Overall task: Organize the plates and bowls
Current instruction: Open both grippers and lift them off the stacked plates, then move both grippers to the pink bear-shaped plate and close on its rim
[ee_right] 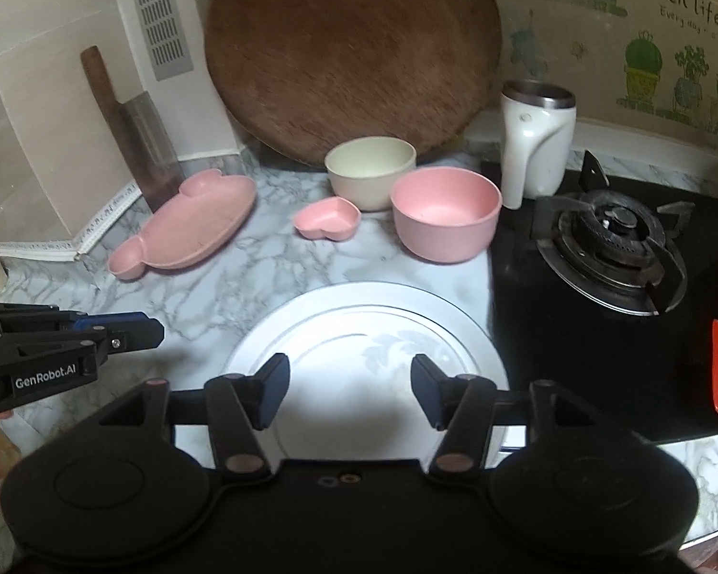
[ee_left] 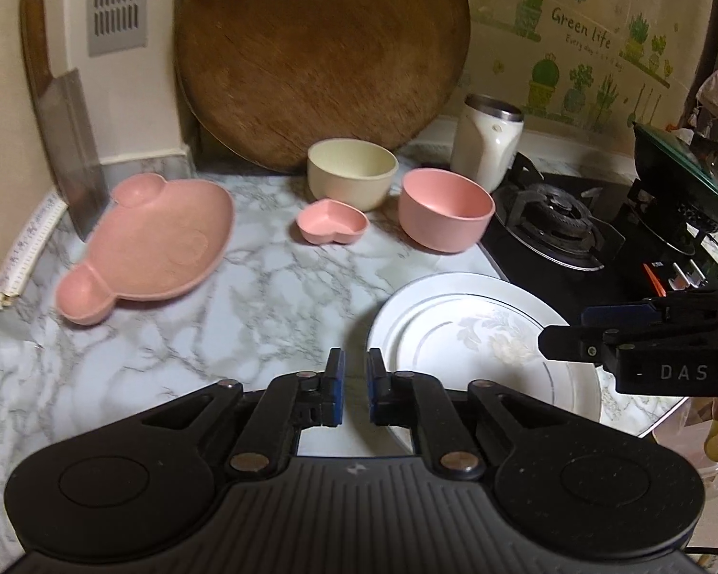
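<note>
left claw point(ee_left: 355, 385) together, empty | right claw point(ee_right: 349, 390) apart over white plates point(ee_right: 359, 330) | risk: we nudge stack toward table point(ee_right: 273, 258) edge

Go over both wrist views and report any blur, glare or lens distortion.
Left wrist view: the pink mouse-shaped plate and cleaver are smeared by blur; fisheye bends the counter edge. Right wrist view: bright glare washes out the white plate between the open right claw; the wall sticker curves and softens near the frame edge.
</note>
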The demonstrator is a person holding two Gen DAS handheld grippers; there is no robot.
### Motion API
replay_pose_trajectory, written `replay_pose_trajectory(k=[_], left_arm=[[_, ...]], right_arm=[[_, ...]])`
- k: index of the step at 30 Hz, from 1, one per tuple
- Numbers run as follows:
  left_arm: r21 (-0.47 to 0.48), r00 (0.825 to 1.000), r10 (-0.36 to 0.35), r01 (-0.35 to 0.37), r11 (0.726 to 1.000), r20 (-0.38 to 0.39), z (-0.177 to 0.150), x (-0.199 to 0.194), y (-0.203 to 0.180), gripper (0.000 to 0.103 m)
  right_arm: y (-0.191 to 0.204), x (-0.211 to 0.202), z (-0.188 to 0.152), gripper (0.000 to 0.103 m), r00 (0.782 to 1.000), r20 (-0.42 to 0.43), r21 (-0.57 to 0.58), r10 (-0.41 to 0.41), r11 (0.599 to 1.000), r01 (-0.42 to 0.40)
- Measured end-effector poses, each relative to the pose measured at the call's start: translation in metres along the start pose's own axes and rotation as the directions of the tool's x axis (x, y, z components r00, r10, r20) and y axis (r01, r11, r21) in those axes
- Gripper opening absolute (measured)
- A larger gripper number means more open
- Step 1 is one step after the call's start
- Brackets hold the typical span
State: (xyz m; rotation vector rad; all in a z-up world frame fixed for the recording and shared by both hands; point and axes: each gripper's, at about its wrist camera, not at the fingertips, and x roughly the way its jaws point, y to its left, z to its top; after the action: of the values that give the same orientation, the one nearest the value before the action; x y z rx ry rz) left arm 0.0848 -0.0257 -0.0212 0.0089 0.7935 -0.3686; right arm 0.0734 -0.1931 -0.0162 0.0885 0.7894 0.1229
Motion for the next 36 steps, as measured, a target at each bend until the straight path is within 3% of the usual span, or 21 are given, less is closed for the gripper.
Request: replay_pose_trajectory(k=[4,6,10,11,13,14,15,24,31,36], left_arm=[[0.001,1.0,0.016,-0.016,1.0,0.026,-0.001,-0.013,0.011,0.009],[0.0,0.999,0.023,-0.023,1.0,0.039,-0.001,-0.02,0.018,0.01],[-0.014,0.997,0.035,-0.034,0.999,0.07,0.0,-0.034,0.036,0.012],[-0.018,0.996,0.038,-0.037,0.999,0.078,0.0,-0.038,0.04,0.018],[-0.032,0.994,0.042,-0.04,0.999,0.098,0.0,-0.046,0.049,0.038],[-0.042,0.992,0.049,-0.044,0.998,0.112,0.0,-0.05,0.054,0.06],[-0.05,0.99,0.058,-0.052,0.997,0.132,-0.001,-0.054,0.059,0.074],[-0.133,0.969,0.189,-0.169,0.977,0.159,-0.001,-0.058,0.101,0.08],[-0.24,0.935,0.331,-0.295,0.925,0.127,0.01,-0.036,0.131,0.081],[-0.286,0.9,0.427,-0.387,0.876,0.09,0.023,-0.014,0.145,0.081]], right_arm=[[0.02,-0.006,0.003,0.067,1.0,0.029,-0.012,0.009,1.0,-0.009],[0.03,-0.007,0.006,0.079,0.999,0.044,-0.021,0.018,1.0,-0.017],[0.052,-0.009,0.012,0.086,0.997,0.072,-0.042,0.026,0.999,-0.023],[0.057,-0.009,0.013,0.089,0.997,0.078,-0.045,0.026,0.999,-0.022],[0.069,-0.01,0.017,0.092,0.995,0.092,-0.057,0.029,0.998,-0.024],[0.075,-0.01,0.019,0.092,0.995,0.097,-0.067,0.03,0.998,-0.023],[0.08,-0.009,0.021,0.092,0.994,0.1,-0.076,0.031,0.997,-0.023],[0.12,0.015,0.053,0.103,0.991,0.11,-0.18,0.079,0.982,-0.059],[0.131,0.067,0.093,0.103,0.991,0.08,-0.222,0.108,0.971,-0.088],[0.133,0.117,0.13,0.103,0.994,0.056,-0.193,0.094,0.978,-0.082]])
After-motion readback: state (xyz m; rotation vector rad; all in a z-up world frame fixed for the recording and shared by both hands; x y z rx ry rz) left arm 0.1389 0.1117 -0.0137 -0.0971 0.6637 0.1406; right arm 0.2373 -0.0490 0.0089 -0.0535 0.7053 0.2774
